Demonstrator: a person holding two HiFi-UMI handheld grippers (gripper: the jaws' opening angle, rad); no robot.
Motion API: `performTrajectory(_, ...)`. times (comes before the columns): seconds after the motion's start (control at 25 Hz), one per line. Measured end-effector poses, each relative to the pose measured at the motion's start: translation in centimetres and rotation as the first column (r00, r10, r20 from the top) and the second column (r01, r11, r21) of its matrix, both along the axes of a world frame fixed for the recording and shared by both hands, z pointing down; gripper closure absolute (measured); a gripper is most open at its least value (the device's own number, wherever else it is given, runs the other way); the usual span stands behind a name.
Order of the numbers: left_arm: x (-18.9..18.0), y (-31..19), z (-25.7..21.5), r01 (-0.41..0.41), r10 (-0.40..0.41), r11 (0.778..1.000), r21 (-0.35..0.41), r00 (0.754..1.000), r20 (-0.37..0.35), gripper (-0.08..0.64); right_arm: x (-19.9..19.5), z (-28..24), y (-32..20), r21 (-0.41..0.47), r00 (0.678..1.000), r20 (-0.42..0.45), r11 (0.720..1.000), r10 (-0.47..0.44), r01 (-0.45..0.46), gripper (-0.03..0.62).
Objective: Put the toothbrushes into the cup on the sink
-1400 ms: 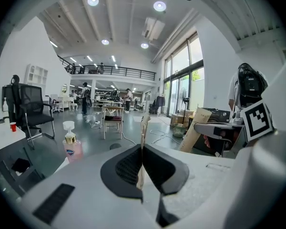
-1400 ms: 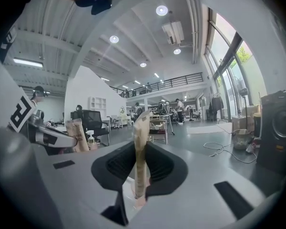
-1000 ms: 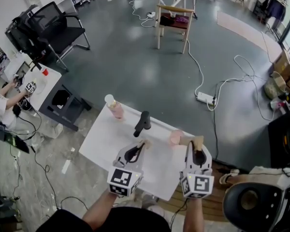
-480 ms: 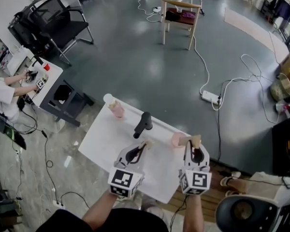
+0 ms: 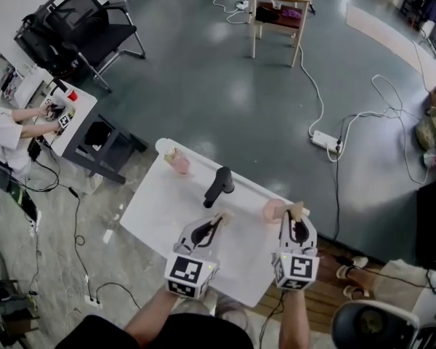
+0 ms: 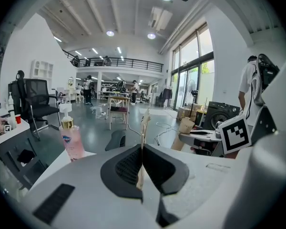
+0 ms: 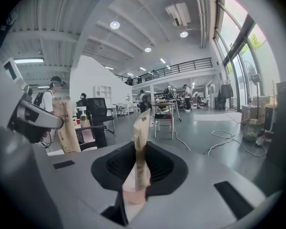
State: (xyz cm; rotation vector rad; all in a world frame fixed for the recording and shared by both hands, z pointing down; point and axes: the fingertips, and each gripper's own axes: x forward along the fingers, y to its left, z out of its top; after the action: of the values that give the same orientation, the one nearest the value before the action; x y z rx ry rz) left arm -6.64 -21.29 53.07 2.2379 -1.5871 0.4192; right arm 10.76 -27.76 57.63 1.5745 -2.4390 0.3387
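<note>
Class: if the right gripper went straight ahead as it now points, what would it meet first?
Likely the cup, low and close ahead of the right gripper; its toothbrush may pass over it.

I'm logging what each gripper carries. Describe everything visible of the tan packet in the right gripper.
The packet is a slim, flat tan sleeve that looks like kraft paper, with a slanted top edge. It stands nearly upright, clamped at its middle between the dark ribbed jaws of the right gripper, its top sticking out beyond them. Its lower end overlaps the pink cup; whether they touch cannot be told.
</note>
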Motion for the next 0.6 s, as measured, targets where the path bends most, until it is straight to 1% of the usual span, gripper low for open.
performTrajectory(0.28, -0.5, -0.2, 0.9, 0.004, -0.004, 1.0, -0.014, 1.0, 0.003, 0.554, -0.2, 1.6, -0.2, -0.022, 1.0, -0.015, 1.0, 0.005, -0.005, 0.528)
performTrajectory(0.6, -0.6, -0.6, 1.5, -0.009, 0.009, 1.0, -0.025, 1.0, -0.004, 0.554, -0.5, 2.8, -0.4, -0.032, 1.0, -0.021, 0.999, 0.01, -0.011, 0.528)
